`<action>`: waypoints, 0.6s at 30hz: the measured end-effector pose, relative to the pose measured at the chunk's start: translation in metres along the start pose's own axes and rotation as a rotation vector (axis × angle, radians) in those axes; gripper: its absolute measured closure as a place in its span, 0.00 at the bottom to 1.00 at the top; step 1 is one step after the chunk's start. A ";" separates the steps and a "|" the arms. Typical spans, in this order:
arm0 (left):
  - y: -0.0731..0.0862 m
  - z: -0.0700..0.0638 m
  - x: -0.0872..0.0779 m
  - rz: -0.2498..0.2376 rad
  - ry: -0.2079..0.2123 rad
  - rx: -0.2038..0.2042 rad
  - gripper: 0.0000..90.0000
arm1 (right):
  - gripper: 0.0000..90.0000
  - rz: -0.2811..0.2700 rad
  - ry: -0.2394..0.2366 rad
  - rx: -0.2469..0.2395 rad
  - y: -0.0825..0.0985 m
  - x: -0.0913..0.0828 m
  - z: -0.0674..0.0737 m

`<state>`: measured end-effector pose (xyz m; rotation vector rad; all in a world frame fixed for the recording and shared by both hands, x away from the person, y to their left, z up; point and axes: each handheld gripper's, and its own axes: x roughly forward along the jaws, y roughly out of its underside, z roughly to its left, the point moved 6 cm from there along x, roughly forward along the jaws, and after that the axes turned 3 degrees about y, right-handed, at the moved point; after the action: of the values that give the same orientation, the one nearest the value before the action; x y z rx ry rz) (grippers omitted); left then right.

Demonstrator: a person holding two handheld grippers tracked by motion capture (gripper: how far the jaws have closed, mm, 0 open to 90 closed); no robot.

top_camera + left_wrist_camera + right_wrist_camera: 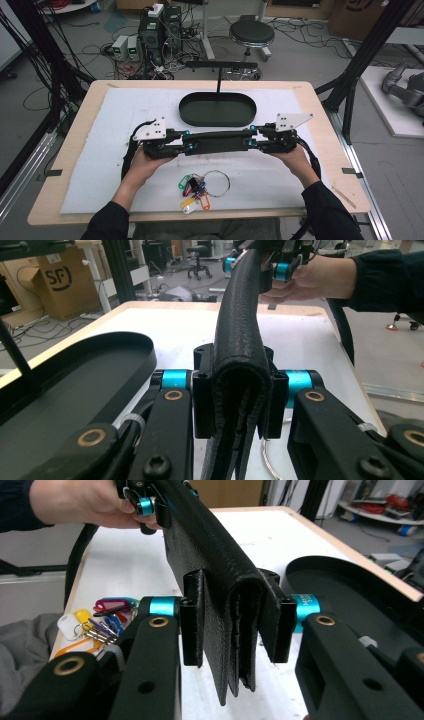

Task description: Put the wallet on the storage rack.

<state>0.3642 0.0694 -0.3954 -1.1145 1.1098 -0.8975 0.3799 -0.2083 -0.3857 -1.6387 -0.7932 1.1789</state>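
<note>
Nearest the front edge of the desk [65,165], about midway along it, I note a key ring [216,183] lying flat on the white mat [125,107], with a cluster of coloured key tags [192,192] bunched at its left side: green, red, blue, white, orange.

Just beyond the keys, I have both grippers lifted above the mat with the black leather wallet [218,142] stretched lengthwise between them, parallel to the front edge. It hangs clear of the mat, over the middle of the desk.

Left gripper [186,143]: jaws pinching the wallet's left end. In the left gripper view the pads clamp both faces of the folded leather [235,385], fold uppermost, open edges hanging down.

Right gripper [251,141]: jaws pinching the wallet's right end. In the right gripper view the left pad sits against the leather [225,610]; the right pad seems to touch too, but I cannot tell how firmly it presses. Layered edges hang below the jaws.

My hands come in from the front edge, left hand [142,165] and right hand [295,157], each wrapped around its gripper body.

Farther on, toward the back edge, the black oval tray [218,110] rests on the mat, just beyond the wallet and apart from it. A thin post [219,80] rises from its far rim, carrying a horizontal crossbar [221,65].
</note>
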 end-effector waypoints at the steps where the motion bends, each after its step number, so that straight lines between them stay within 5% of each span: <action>1: -0.001 0.001 0.002 -0.006 -0.005 0.001 0.82 | 0.70 0.000 0.000 0.000 0.000 0.000 0.000; 9: -0.006 0.010 0.008 -0.027 -0.036 -0.008 0.82 | 0.55 -0.083 0.160 0.089 0.008 -0.043 -0.019; 18: -0.012 0.017 0.010 -0.020 -0.058 -0.006 0.82 | 0.48 -0.092 0.306 0.148 0.030 -0.074 -0.032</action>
<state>0.3823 0.0612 -0.3843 -1.1510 1.0558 -0.8728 0.3850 -0.2939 -0.3857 -1.5931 -0.5661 0.8735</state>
